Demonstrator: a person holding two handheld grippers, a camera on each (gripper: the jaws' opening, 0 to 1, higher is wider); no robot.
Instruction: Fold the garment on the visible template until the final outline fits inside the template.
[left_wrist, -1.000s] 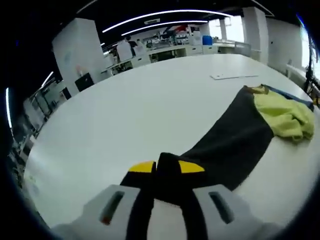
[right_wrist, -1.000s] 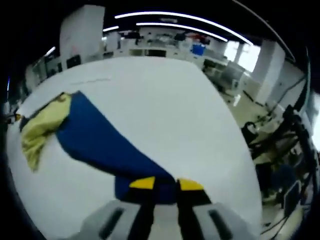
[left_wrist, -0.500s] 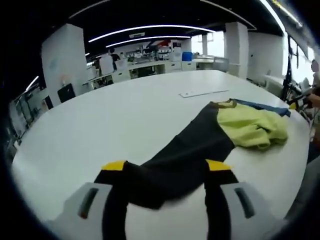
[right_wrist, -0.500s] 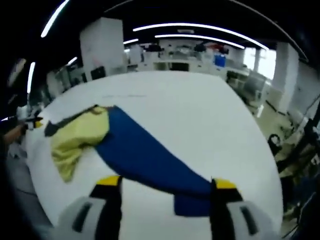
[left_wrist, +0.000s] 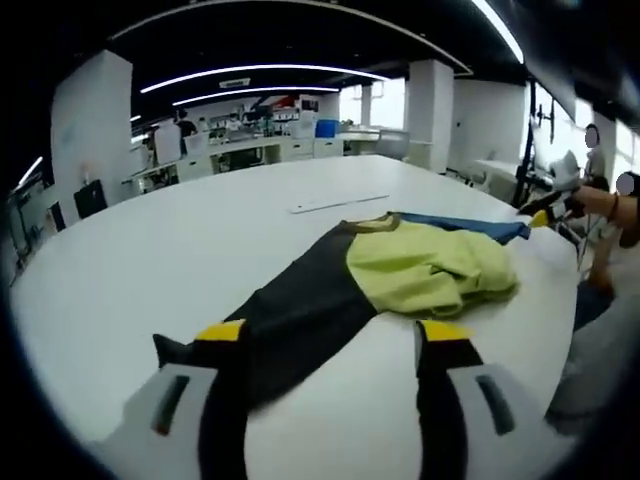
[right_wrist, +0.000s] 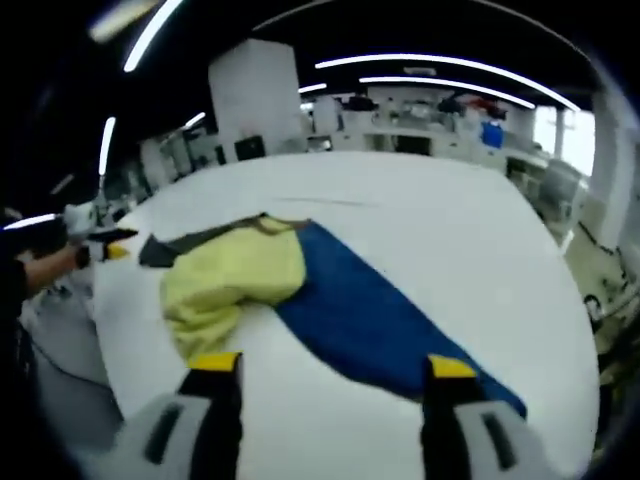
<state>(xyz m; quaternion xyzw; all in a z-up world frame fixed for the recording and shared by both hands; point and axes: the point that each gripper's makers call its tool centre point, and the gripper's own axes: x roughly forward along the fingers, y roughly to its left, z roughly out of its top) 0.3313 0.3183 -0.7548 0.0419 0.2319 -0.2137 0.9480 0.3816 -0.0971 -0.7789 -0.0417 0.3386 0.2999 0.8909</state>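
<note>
Both grippers hang above the white desk (left_wrist: 150, 250) with nothing in them: the left gripper (left_wrist: 330, 335) has its jaws spread wide, the black sleeve (left_wrist: 290, 315) running on the desk between them, and the right gripper (right_wrist: 327, 365) is just as wide, the blue sleeve (right_wrist: 380, 320) lying between its yellow-tipped jaws. The garment (left_wrist: 400, 275) lies spread across the middle of the desk, the two sleeves reaching out to opposite sides and the yellow body (right_wrist: 230, 285) bunched in a rumpled heap where they meet. That heap is the worry: grab a sleeve from here and fold it in, and the crumpled yellow part could drag or roll with it, leaving a lumpy outline that spills wider than it should. No clear template outline shows under the cloth; a thin pale strip (left_wrist: 338, 203) lies on the far side of the desk, and whether that marks it I cannot tell, so folding by eye risks missing the boundary. In the right gripper view the yellow body sits close to the desk's left edge, so a careless tug that way could pull cloth over the side. A shallow pinch on a sleeve end could also slip off mid-fold.
</note>
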